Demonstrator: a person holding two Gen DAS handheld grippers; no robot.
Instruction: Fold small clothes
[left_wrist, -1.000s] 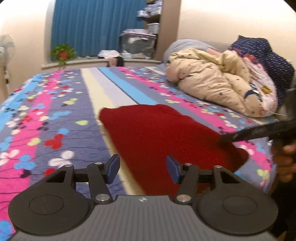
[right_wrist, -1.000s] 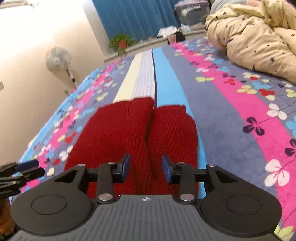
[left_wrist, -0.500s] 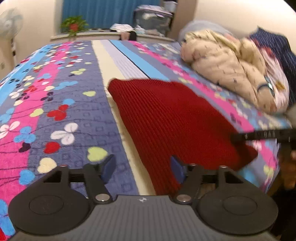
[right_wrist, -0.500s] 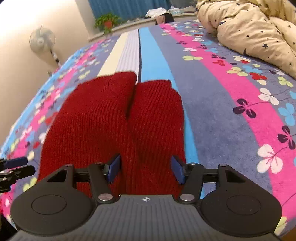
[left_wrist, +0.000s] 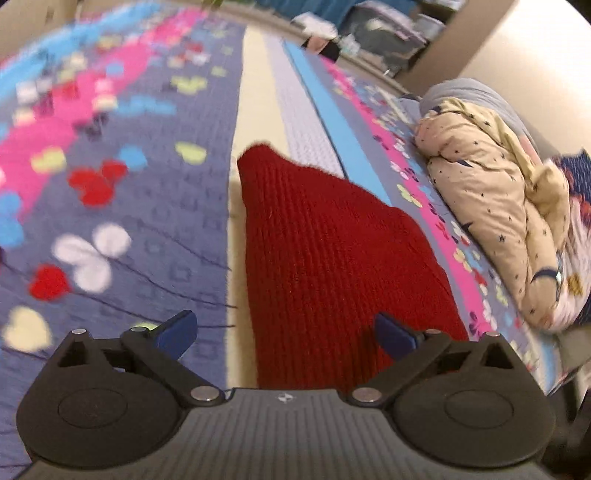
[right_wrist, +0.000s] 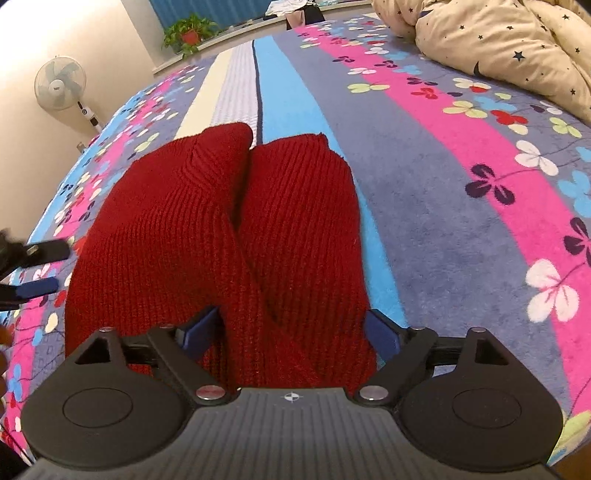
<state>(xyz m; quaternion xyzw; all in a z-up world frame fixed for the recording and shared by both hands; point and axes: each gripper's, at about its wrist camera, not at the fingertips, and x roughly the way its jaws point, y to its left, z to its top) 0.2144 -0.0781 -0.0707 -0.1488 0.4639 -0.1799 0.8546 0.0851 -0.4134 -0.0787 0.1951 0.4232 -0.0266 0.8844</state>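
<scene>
A dark red knitted garment (left_wrist: 325, 258) lies on the patterned bedspread (left_wrist: 122, 206), folded into two long lobes side by side in the right wrist view (right_wrist: 221, 236). My left gripper (left_wrist: 284, 334) is open, low over the garment's near left edge, one blue pad over the bedspread and one over the knit. My right gripper (right_wrist: 291, 332) is open wide and straddles the garment's near end, its blue pads on either side of the right lobe. The left gripper's fingers (right_wrist: 40, 254) show at the left edge of the right wrist view.
A bundled cream star-print quilt (left_wrist: 495, 218) and a grey pillow lie at the right of the bed. A standing fan (right_wrist: 61, 83) is by the wall on the left. A potted plant (right_wrist: 188, 31) and storage boxes sit on the far sill.
Both grippers have dropped lower and closer to the garment's near end. Both jaws have opened wider. The right gripper is no longer visible in the left wrist view.
</scene>
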